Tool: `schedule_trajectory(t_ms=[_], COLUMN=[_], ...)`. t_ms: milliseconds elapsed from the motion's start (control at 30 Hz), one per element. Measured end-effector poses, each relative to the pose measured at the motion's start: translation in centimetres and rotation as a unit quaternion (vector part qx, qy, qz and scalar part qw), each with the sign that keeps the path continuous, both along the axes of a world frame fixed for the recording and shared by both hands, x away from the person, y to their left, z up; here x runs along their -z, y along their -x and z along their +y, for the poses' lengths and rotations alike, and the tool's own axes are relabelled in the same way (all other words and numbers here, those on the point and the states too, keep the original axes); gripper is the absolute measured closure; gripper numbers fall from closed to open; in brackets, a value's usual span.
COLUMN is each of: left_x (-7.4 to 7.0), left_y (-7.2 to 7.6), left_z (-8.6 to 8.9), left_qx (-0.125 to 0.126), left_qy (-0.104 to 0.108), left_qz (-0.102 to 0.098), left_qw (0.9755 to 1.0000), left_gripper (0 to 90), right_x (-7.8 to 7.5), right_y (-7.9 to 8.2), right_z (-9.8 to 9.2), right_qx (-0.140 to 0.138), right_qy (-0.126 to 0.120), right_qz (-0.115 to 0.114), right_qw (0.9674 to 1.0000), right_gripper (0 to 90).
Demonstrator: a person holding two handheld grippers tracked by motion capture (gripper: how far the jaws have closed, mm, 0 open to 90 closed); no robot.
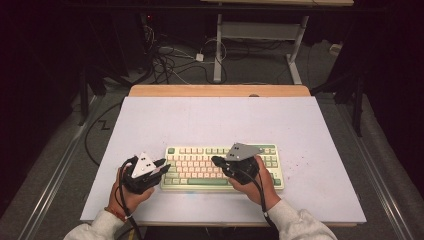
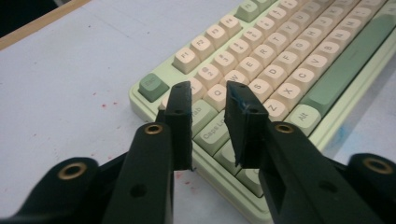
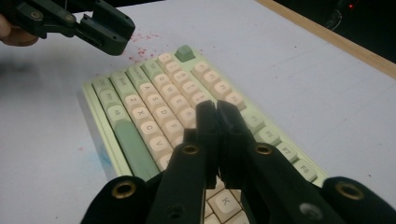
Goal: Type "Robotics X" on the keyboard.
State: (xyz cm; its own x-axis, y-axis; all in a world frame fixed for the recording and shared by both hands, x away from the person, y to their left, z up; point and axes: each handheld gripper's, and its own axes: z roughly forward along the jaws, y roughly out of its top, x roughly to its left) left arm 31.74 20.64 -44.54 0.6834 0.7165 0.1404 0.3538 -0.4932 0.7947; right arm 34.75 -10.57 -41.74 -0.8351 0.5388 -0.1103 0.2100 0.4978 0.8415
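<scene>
Keyboard on the near half of the surface, a hand-held gripper at each end.

The keyboard (image 1: 222,167) lies on the surface (image 1: 215,120), towards the near edge and a little right of the middle, its long side along that edge. The left hand-held gripper (image 1: 162,166) sits at the keyboard's left end, tips over the end keys. The right hand-held gripper (image 1: 216,161) is above the keyboard's middle, pointing left. A second table stands behind the surface, on the floor.

The table (image 1: 210,120) beyond the keyboard (image 1: 222,167) lies bare and passable. Both grippers crowd the keyboard's near side, left (image 1: 162,167) and right (image 1: 216,161).
</scene>
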Motion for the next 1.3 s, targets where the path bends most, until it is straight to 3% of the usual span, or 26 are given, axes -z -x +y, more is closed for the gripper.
schedule_trajectory(t_ms=[300, 433, 600, 900, 1300], left_x=[0.3, 0.3, 0.6, 0.9, 1.6], left_y=[0.1, 0.2, 0.2, 0.3, 1.0], left_z=[0.0, -0.1, -0.3, -0.4, 0.1], left_qx=[-0.012, -0.008, -0.007, -0.008, -0.001], left_qy=[0.003, 0.006, -0.007, -0.017, -0.029], left_qz=[-0.006, -0.007, -0.001, -0.006, -0.008], left_qw=[0.9999, 0.9999, 1.0, 0.9998, 0.9995], left_gripper=[44.6, 34.8, 22.5, 17.1, 17.1], right_x=[0.1, 0.1, 0.1, 0.3, -0.6], right_y=[-0.2, -0.3, -0.4, -0.6, -0.5], right_z=[-0.8, -0.9, -0.9, -0.9, -2.0], right_qx=[0.014, 0.016, 0.017, 0.035, 0.05], right_qy=[-0.004, -0.004, -0.003, 0.007, 0.019], right_qz=[-0.003, -0.005, -0.008, -0.027, -0.049], right_qw=[0.9999, 0.9998, 0.9998, 0.999, 0.9974], right_gripper=[77.3, 68.4, 49.0, 25.3, 22.7])
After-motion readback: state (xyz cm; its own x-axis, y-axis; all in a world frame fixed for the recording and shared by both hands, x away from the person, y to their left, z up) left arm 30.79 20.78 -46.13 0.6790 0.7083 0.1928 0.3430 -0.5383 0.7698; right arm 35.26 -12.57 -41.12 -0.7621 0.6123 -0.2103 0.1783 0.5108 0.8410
